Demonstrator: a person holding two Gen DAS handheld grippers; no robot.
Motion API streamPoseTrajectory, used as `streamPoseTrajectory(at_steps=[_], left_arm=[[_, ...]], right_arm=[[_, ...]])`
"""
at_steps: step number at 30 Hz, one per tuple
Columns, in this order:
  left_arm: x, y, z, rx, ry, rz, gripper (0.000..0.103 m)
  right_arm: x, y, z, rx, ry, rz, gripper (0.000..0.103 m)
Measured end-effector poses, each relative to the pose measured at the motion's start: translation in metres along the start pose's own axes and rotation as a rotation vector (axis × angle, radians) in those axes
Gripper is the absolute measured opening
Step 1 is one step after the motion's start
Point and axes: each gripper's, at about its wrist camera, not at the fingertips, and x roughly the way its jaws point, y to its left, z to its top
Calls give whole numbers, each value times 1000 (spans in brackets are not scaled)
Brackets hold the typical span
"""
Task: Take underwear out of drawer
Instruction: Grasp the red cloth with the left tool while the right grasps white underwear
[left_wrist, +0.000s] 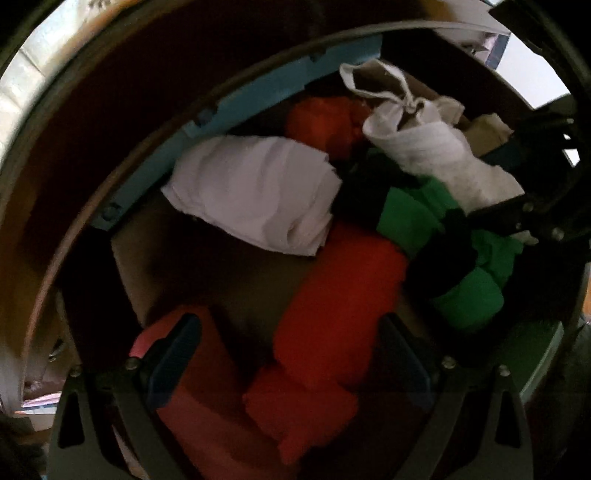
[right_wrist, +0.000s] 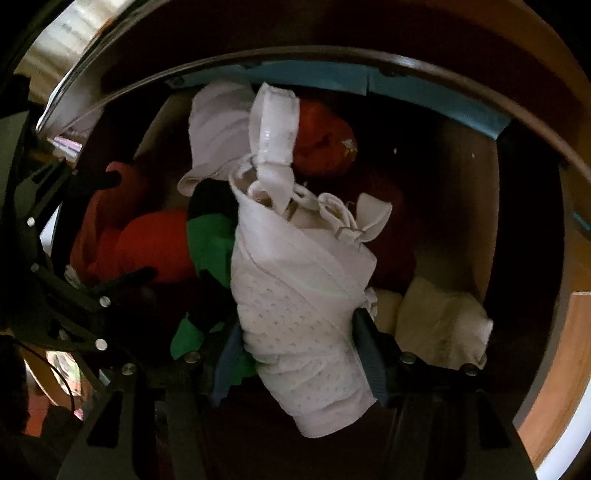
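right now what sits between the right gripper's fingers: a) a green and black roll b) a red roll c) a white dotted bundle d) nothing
c: in the right wrist view the white dotted bundle lies between the fingers of the right gripper, in the drawer.

Soft cloth fills a brown wooden drawer.
A white dotted, matt cotton roll lies beside smooth red fabric rolls.

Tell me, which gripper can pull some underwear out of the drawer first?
The right gripper, probably. Its fingers already sit on both sides of the white dotted roll. The left gripper hangs open over the red roll, gripping nothing.
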Motion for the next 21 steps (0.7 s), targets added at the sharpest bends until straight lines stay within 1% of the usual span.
streamPoseTrajectory(at_steps=[2, 5, 6, 7, 8, 9, 10, 11, 13, 15, 17, 21], left_arm=[[5, 2, 1, -24, 26, -36, 99], [9, 0, -1, -19, 48, -66, 98], [10, 0, -2, -23, 54, -82, 93], [10, 0, -4, -33, 58, -117, 88], [9, 1, -8, -46, 61, -171, 75], [10, 1, -12, -55, 65, -207, 63], [10, 1, -16, -64, 67, -234, 62], [10, 1, -18, -62, 61, -233, 61], [6, 1, -22, -64, 44, -239, 56], [2, 4, -27, -85, 32, -255, 48], [-3, 7, -31, -110, 17, -271, 43], [-21, 14, -39, -145, -33, -284, 39]], right_arm=[[5, -6, 1, 21, 11, 23, 61], [3, -10, 1, 28, -1, 48, 60], [2, -12, 0, 33, -9, 61, 56], [-1, -15, -3, 39, -16, 75, 53], [-5, -18, -5, 48, -27, 99, 51], [-8, -22, -8, 62, -37, 131, 49], [-12, -27, -12, 78, -45, 158, 46], [-16, -32, -16, 100, -55, 190, 45], [-22, -38, -23, 122, -77, 221, 43], [-31, -42, -29, 140, -106, 235, 43], [-40, -42, -33, 147, -144, 247, 42], [-61, -36, -37, 130, -238, 275, 42]])
